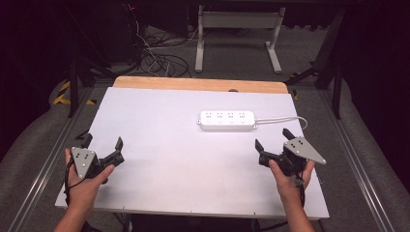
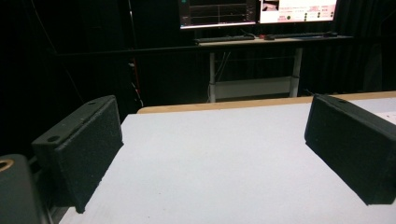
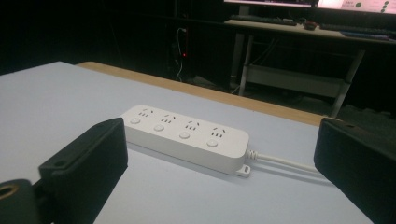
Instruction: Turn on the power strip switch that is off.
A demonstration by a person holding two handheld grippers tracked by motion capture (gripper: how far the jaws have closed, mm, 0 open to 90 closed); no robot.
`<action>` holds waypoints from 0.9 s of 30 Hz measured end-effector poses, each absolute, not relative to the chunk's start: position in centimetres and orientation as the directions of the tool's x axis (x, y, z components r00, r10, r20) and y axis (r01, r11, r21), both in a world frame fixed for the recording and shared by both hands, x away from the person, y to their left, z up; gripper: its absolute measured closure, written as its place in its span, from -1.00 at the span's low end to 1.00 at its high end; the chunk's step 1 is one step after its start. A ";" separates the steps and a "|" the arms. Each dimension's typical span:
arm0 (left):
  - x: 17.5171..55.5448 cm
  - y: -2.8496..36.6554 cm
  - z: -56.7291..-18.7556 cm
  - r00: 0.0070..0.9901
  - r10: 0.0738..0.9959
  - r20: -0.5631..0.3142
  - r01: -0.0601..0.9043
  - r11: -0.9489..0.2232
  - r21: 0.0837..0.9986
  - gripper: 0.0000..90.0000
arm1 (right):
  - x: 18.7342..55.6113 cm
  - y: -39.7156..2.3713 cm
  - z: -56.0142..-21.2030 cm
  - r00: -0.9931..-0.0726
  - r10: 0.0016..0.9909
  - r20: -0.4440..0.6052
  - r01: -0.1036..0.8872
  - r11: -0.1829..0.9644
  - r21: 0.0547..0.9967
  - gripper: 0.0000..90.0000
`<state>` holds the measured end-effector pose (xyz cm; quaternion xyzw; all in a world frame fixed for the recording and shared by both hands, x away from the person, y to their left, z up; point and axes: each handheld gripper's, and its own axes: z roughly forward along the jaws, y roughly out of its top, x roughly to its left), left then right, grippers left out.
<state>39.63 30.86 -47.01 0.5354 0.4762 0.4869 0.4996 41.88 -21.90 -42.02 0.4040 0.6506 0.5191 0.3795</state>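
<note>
Each black claw (image 1: pixel 272 139) carries a grey three-cornered plate (image 1: pixel 303 150) with screw holes and a cable.

high: overhead, forward-down | gripper views: low, near table (image 1: pixel 159 145)

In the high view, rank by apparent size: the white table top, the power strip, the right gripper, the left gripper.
1. White table top, by far the largest.
2. Power strip.
3. Right gripper and left gripper look about alike, so I won't rank them. Both are nearer the camera than the strip.

The left hand-held gripper (image 2: pixel 212 149) holds its jaws wide apart over the white table (image 2: pixel 210 163).
</note>
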 end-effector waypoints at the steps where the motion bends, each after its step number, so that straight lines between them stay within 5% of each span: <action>1: 39.6 30.8 -47.0 0.073 0.996 0.046 0.024 -0.048 0.999 -0.90 | 41.7 -22.0 -42.0 -0.390 0.918 -0.070 0.125 0.128 0.984 -0.94; 27: 39.7 30.8 -47.0 0.078 0.996 0.037 0.024 -0.039 0.999 -0.89 | 42.0 -22.5 -42.8 -0.374 0.923 -0.086 0.157 0.155 0.975 -0.87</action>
